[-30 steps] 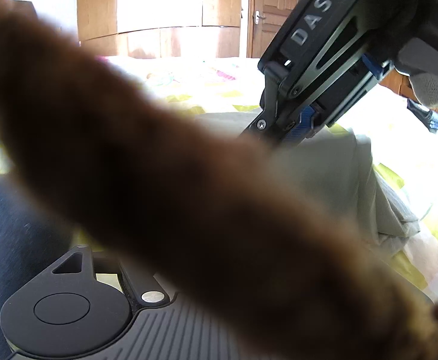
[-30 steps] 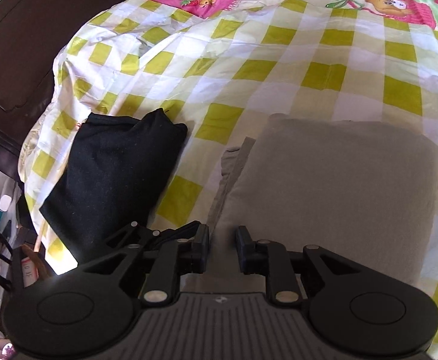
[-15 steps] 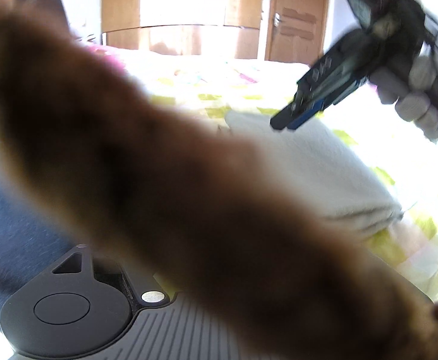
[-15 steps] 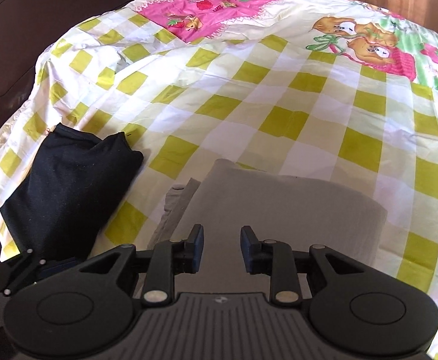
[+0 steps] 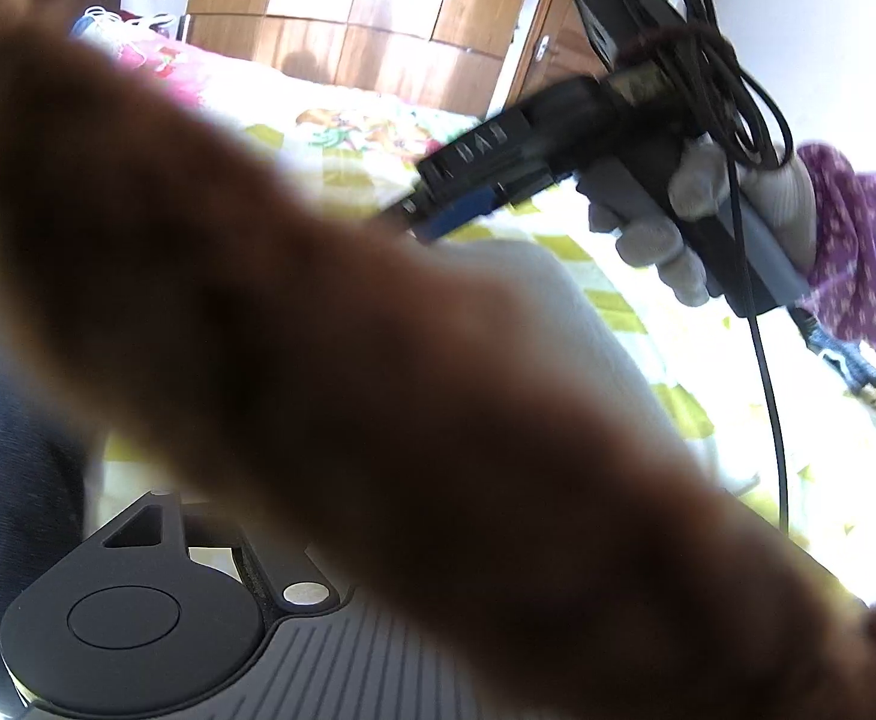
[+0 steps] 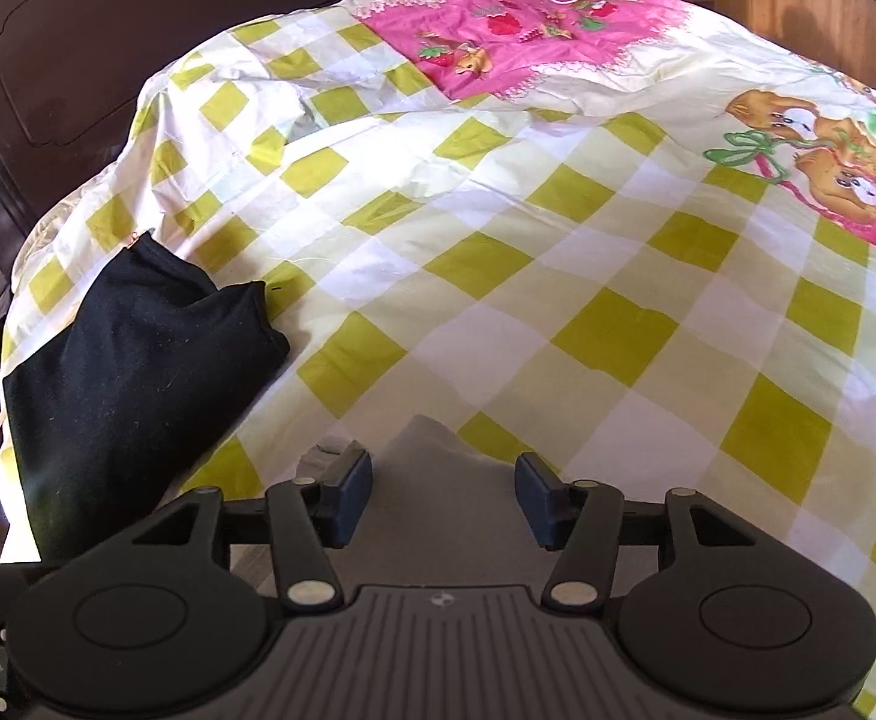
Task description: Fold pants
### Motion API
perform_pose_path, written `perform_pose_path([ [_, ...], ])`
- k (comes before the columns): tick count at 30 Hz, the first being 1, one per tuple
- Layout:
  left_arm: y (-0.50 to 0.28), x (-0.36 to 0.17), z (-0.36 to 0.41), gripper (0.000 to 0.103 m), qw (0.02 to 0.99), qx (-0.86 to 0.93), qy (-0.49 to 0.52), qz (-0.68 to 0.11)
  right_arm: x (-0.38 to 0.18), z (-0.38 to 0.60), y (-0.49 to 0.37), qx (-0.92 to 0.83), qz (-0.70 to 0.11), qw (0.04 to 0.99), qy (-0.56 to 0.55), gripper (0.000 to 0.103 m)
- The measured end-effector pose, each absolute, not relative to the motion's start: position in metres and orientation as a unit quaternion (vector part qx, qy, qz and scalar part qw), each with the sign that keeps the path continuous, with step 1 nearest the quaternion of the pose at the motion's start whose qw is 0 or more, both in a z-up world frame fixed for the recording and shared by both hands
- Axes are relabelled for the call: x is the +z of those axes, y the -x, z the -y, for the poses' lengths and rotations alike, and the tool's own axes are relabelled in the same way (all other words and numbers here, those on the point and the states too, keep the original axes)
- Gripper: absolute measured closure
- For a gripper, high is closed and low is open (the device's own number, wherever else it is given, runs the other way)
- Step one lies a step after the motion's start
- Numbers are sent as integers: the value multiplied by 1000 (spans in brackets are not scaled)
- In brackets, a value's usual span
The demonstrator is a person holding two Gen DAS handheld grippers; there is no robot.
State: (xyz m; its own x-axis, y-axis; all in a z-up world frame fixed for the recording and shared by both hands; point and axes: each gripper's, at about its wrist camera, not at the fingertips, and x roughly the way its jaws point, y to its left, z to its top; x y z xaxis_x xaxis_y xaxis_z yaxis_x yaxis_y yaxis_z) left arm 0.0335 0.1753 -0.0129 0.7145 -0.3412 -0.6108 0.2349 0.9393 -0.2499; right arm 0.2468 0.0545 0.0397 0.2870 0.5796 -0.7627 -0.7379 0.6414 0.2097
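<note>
Folded grey pants [image 5: 564, 294] lie on the checked bedsheet [image 6: 498, 252]. In the right wrist view only their near corner [image 6: 432, 468] shows, low between my fingers. My right gripper [image 6: 444, 501] is open and its jaws are still opening; neither pad touches the cloth. In the left wrist view a gloved hand [image 5: 678, 240] holds that right gripper [image 5: 432, 219] above the pants. A blurred brown thing [image 5: 318, 330] lies close across the left lens. It hides the left gripper's fingers, so only the base [image 5: 132, 618] shows.
A black folded garment [image 6: 126, 372] lies at the bed's left edge, beside a dark wooden headboard [image 6: 78, 60]. A pink printed panel [image 6: 510, 30] covers the far sheet. A purple patterned cloth [image 5: 858, 258] lies at the right, and wooden wardrobe doors [image 5: 378, 6] stand behind.
My right gripper has pulled back from the grey pants and its jaws have spread wide. In the left wrist view it has risen and moved right. The brown blur stays over the lens.
</note>
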Motion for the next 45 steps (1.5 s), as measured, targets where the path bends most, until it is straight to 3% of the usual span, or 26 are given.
perform_pose_path([
  [4,-29,-12,-169,34,922,-152,68,-350,23,-67,-257,440,-453,769,103,32],
  [7,-27,-10,-168,42,922,-143,72,-353,17,-62,-259,439,-475,758,86,65],
  [8,-27,-9,-168,48,922,-138,73,-354,19,-59,-257,440,-473,760,78,68],
  [11,-26,-9,-165,67,920,-131,77,-361,30,-41,-248,436,-460,772,49,72],
  [19,-20,1,-166,89,924,-144,99,-339,83,-21,-223,424,-417,804,9,76],
  [25,-7,19,-184,90,935,-141,130,-299,113,-46,-214,439,-394,808,2,76],
  [31,-16,-10,-204,90,924,-100,151,-338,41,-110,-229,415,-435,798,45,76],
  [37,-15,-26,-203,89,918,-93,139,-359,-1,-128,-220,407,-419,809,65,63],
  [45,-8,-19,-203,81,922,-92,124,-355,31,-114,-212,397,-375,834,71,57],
])
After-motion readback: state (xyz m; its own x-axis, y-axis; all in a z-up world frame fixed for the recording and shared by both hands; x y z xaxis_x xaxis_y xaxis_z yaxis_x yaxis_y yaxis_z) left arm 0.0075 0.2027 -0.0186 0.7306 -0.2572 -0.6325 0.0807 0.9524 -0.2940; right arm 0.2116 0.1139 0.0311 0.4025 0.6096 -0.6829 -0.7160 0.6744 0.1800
